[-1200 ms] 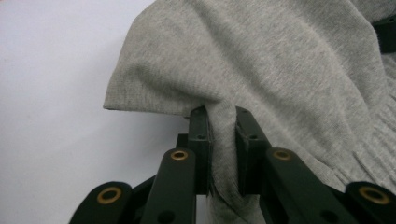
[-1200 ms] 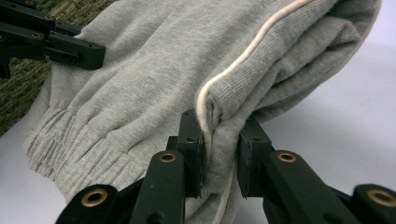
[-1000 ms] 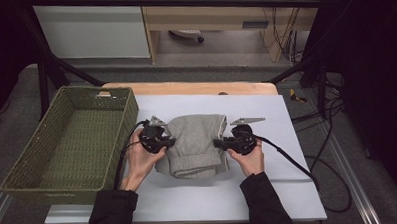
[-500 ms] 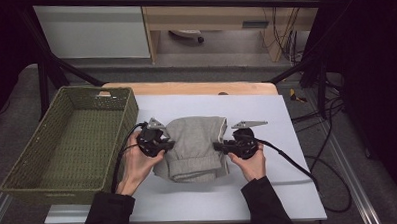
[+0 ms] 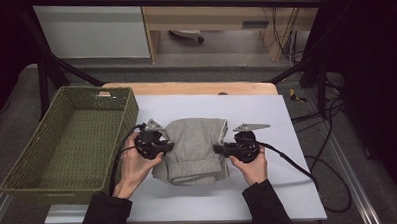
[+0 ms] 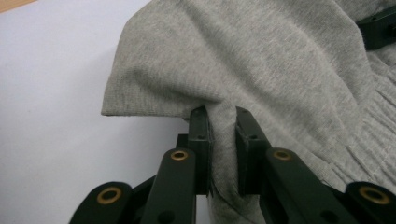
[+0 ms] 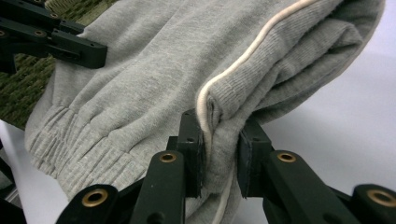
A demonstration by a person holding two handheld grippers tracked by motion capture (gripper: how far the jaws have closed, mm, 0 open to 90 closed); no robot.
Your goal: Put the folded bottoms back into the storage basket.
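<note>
garment [image 5: 195,149] lifted slightly | left gripper [image 5: 166,146], right gripper [image 5: 219,149] stay clamped

From my seat, the folded grey garment [image 5: 195,151] hides its own underside and what kind of clothing it is. Beside it, cloth covers each claw's tips, and the table [image 5: 289,189] runs past the bottom edge.

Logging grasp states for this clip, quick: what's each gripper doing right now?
Left gripper: closed on a fold of the grey sweatpants.
Right gripper: closed on the sweatpants' opposite edge, beside the white cord.
</note>
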